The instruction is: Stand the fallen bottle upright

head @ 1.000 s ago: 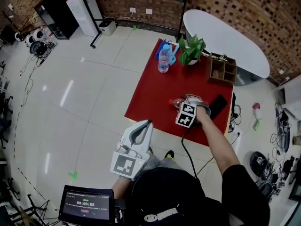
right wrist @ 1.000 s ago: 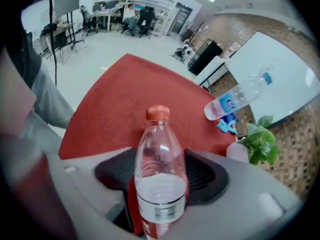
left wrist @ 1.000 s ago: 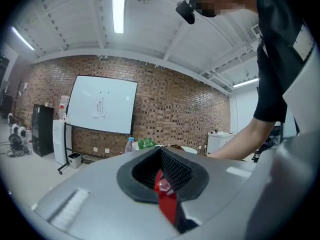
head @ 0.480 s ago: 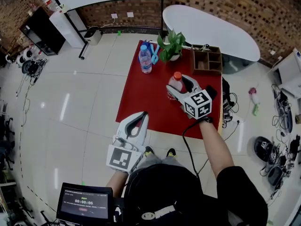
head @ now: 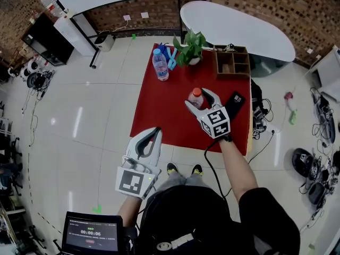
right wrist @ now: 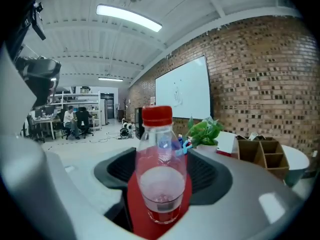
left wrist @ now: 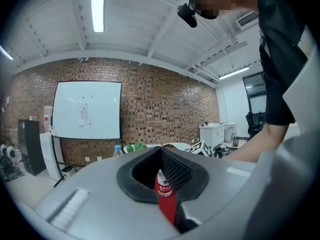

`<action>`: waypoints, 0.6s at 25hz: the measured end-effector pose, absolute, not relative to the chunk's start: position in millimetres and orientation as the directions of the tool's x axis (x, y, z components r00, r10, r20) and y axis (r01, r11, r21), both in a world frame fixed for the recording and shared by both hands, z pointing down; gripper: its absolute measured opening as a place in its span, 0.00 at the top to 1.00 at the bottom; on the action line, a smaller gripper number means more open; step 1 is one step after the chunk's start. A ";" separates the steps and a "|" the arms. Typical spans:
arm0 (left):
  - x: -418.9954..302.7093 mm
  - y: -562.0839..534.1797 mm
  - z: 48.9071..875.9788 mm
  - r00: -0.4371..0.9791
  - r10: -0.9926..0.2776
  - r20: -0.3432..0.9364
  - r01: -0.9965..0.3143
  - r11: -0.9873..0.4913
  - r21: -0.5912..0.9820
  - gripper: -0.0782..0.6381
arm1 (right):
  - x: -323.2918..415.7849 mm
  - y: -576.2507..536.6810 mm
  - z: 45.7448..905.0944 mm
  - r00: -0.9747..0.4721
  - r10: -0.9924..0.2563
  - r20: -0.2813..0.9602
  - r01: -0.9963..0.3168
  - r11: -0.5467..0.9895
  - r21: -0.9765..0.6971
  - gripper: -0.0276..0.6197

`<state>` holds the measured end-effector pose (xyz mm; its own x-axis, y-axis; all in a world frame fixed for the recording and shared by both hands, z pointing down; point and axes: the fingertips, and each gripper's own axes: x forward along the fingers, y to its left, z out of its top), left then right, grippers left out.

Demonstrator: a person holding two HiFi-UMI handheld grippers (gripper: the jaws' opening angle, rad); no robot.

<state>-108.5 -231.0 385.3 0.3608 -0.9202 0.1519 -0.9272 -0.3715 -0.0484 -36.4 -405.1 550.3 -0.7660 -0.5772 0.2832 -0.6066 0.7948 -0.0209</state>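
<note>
A clear bottle with a red cap (head: pixel 197 93) stands upright on the red table (head: pixel 159 108), right of its middle. My right gripper (head: pixel 198 100) is shut on it, one finger on each side. In the right gripper view the bottle (right wrist: pixel 161 179) fills the space between the black pads, a little red liquid in it, its base low on the red cloth. My left gripper (head: pixel 155 132) hangs shut and holds nothing, off the table's near edge. Through the left gripper (left wrist: pixel 161 151) I see the bottle (left wrist: pixel 163 183) far off.
A water bottle with a blue label (head: pixel 160 65) stands at the table's far left, blue items (head: pixel 171 57) beside it. A potted plant (head: pixel 189 45) and a wooden organiser (head: pixel 232 62) line the far edge. A black phone (head: pixel 235 99) lies right of the gripper. A white oval table (head: pixel 239 31) stands behind.
The bottle lay on its side in the right gripper one second ago. It was then raised and turned upright, and now sits lower on the cloth. The left gripper stayed put.
</note>
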 end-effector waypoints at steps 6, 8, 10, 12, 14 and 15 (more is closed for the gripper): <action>-90.9 -225.4 386.8 0.376 -0.916 0.139 -0.922 -0.385 -0.040 0.89 | -17.2 -391.7 488.3 -0.777 -0.598 0.199 -0.609 0.793 0.007 0.48; -84.8 -226.2 384.5 0.388 -0.912 0.133 -0.917 -0.396 -0.039 0.89 | -11.7 -380.9 466.9 -0.779 -0.598 0.191 -0.607 0.795 0.012 0.48; -77.4 -228.0 382.1 0.401 -0.908 0.119 -0.912 -0.408 -0.039 0.89 | -3.3 -368.1 454.9 -0.763 -0.609 0.217 -0.615 0.787 0.049 0.48; -69.4 -228.3 381.3 0.417 -0.900 0.123 -0.905 -0.424 -0.034 0.89 | 8.3 -356.5 447.8 -0.724 -0.647 0.240 -0.639 0.760 0.120 0.49; -61.8 -229.7 380.3 0.435 -0.891 0.132 -0.896 -0.442 -0.032 0.89 | 22.0 -348.7 440.7 -0.683 -0.698 0.215 -0.676 0.716 0.177 0.76; -57.4 -231.3 378.9 0.444 -0.886 0.132 -0.891 -0.452 -0.034 0.89 | 29.5 -346.5 437.4 -0.668 -0.718 0.195 -0.696 0.696 0.179 0.94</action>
<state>-57.4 -231.3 378.9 0.4440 -0.8862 0.1320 -0.8915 -0.4517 -0.0342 29.5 -346.5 437.4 -0.6677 -0.7183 0.1954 -0.6959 0.6955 0.1789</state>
